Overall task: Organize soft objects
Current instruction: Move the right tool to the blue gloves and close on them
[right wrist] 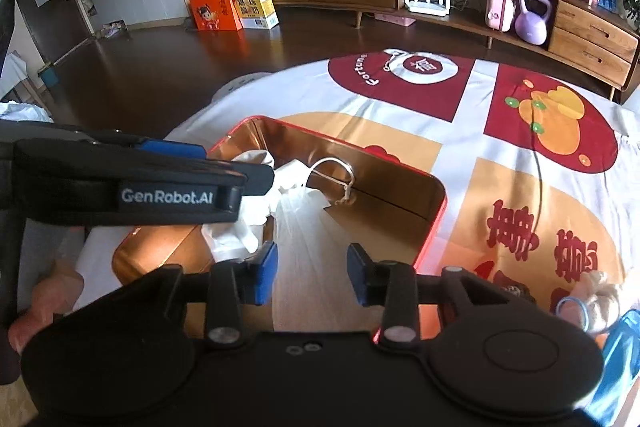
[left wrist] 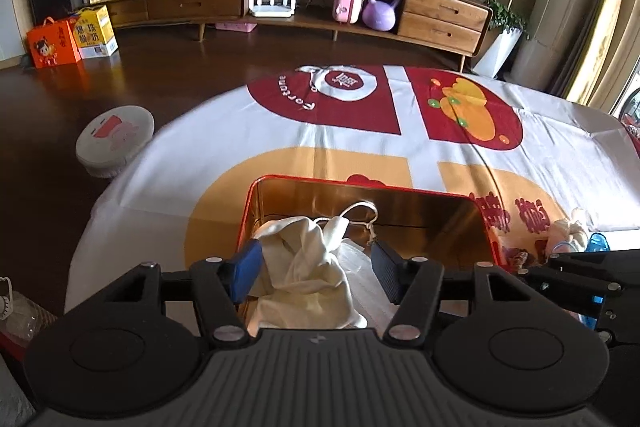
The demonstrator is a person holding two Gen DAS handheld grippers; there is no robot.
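Hovering over an open red tin (left wrist: 486, 223) with a shiny copper-coloured inside, the left gripper (left wrist: 316, 273) has its jaws spread apart, its blue pad (left wrist: 246, 269) at the left and its dark pad (left wrist: 386, 273) at the right. Between them, at the lower centre of the left wrist view, lies a crumpled cream cloth bag (left wrist: 308, 259) with a white drawstring (left wrist: 360, 213) looping up toward the back wall of the tin. The pads do not press on the cloth, so the bag is released and lies in the tin. Just to its right lies a translucent white plastic bag (left wrist: 366, 287).

In the right wrist view the right gripper (right wrist: 312, 273) is also spread, with nothing clamped; the translucent plastic bag (right wrist: 308, 243) lies below and between its blue pads (right wrist: 266, 273). The left gripper (right wrist: 240, 183) reaches in from the left edge of that frame over the cream cloth (right wrist: 256, 159).

The tin stands on a tabletop covered with a white cloth (left wrist: 240, 131) printed in red and orange. A small bundle of soft things (right wrist: 596, 301) lies at the lower right, outside the tin.
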